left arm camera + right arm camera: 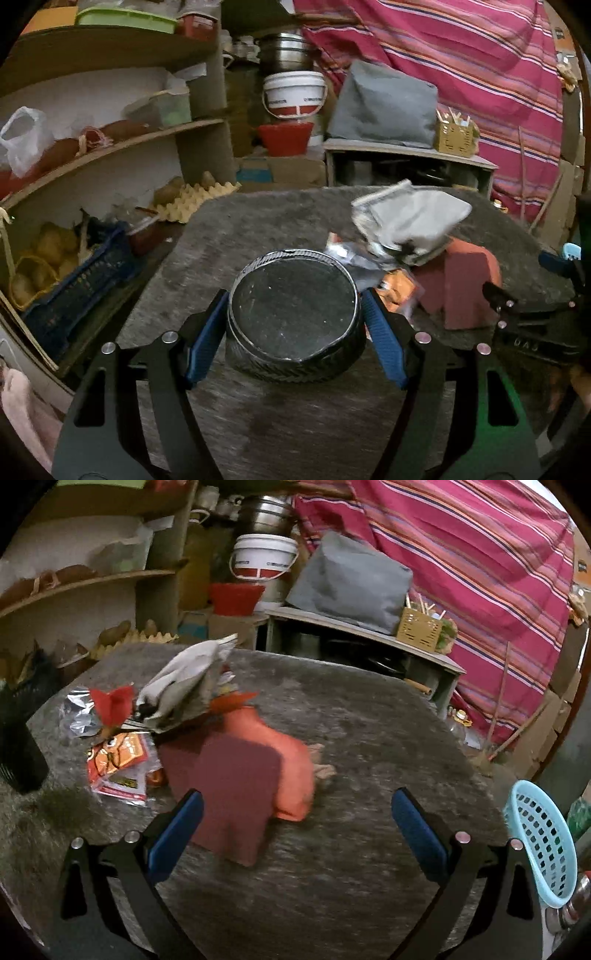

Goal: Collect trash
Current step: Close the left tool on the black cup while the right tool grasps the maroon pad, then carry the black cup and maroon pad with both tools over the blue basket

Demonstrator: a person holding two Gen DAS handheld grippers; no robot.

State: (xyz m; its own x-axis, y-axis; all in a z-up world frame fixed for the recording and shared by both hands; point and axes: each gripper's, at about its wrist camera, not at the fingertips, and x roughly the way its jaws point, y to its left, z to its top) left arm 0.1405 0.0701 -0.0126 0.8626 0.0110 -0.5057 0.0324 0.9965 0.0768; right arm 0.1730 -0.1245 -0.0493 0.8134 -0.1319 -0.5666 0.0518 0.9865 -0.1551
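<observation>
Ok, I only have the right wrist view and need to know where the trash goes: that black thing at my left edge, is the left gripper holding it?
Observer: Yes. The left gripper has both blue pads against the sides of that black round container.
Operator: Where are the wrappers from it?
Observer: The foil and orange wrappers lie just beyond it, to its right.
Operator: Anything on its left?
Observer: A blue crate of potatoes, beside the table and lower down.
</observation>
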